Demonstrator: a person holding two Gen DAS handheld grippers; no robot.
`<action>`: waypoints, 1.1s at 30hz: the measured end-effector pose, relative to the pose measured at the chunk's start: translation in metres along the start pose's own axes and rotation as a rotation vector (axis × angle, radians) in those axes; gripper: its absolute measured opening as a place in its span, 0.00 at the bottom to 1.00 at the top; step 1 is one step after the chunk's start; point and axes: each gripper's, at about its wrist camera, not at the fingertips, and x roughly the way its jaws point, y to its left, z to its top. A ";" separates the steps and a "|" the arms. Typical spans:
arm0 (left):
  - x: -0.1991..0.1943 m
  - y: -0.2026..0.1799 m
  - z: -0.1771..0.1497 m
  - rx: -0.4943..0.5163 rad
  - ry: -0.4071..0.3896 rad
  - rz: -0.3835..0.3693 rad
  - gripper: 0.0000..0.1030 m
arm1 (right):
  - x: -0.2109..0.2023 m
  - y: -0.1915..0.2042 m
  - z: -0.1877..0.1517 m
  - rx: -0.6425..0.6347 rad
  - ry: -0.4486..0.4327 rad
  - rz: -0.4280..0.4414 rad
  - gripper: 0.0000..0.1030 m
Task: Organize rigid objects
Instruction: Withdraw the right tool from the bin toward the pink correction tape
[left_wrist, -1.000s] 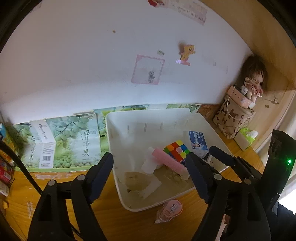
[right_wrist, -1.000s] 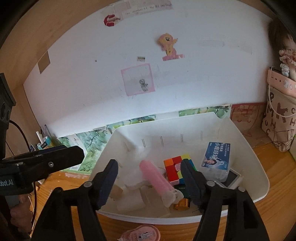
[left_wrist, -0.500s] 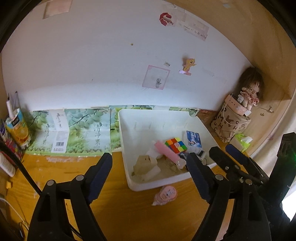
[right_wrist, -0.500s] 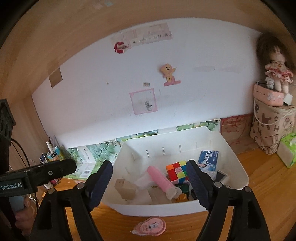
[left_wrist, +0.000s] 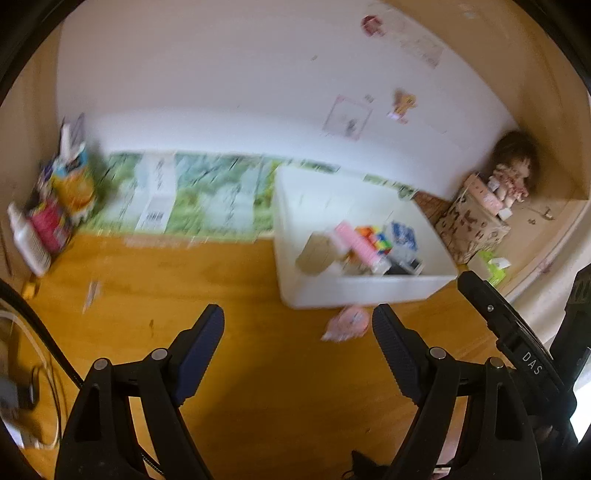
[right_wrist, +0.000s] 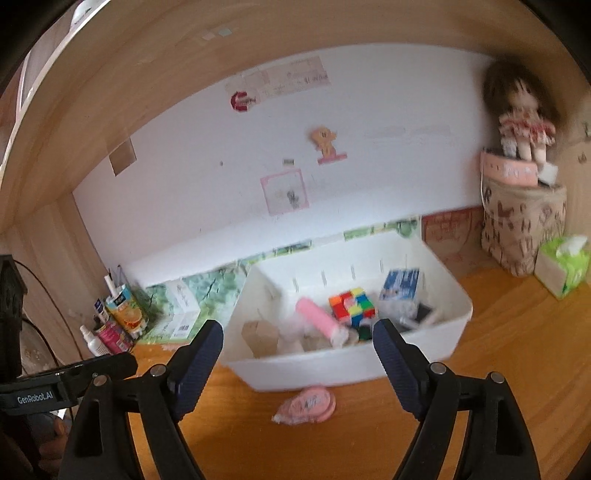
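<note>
White bin (right_wrist: 424, 354): holds puzzle cube (right_wrist: 352, 306), pink tube (right_wrist: 317, 319), blue box (right_wrist: 400, 284). Pink correction-tape dispenser (right_wrist: 306, 404) on bench just before bin; likely next pickup. Left claw (left_wrist: 297, 350) and right claw (right_wrist: 297, 354) released, empty.

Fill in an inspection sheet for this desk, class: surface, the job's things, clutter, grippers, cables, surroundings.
Surface: wooden desk, bare in front.
Job's things: white bin holds a puzzle cube, pink cylinder, blue box and brown block; pink tape dispenser lies outside, just before the bin.
Clutter: bottles and juice carton at left; tissue box at right.
Grippers: left gripper and right gripper open, empty.
Cables: white cable at far left.
Surroundings: white wall with stickers; doll on a printed bag.
</note>
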 end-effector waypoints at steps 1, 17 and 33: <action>0.000 0.002 -0.003 -0.005 0.013 0.006 0.82 | 0.000 0.000 -0.004 0.003 0.016 -0.001 0.82; -0.006 0.012 -0.033 0.015 0.089 0.077 0.82 | 0.055 0.008 -0.070 -0.070 0.300 -0.068 0.82; -0.006 0.033 -0.021 -0.022 0.058 0.153 0.82 | 0.134 0.012 -0.092 -0.255 0.430 -0.061 0.88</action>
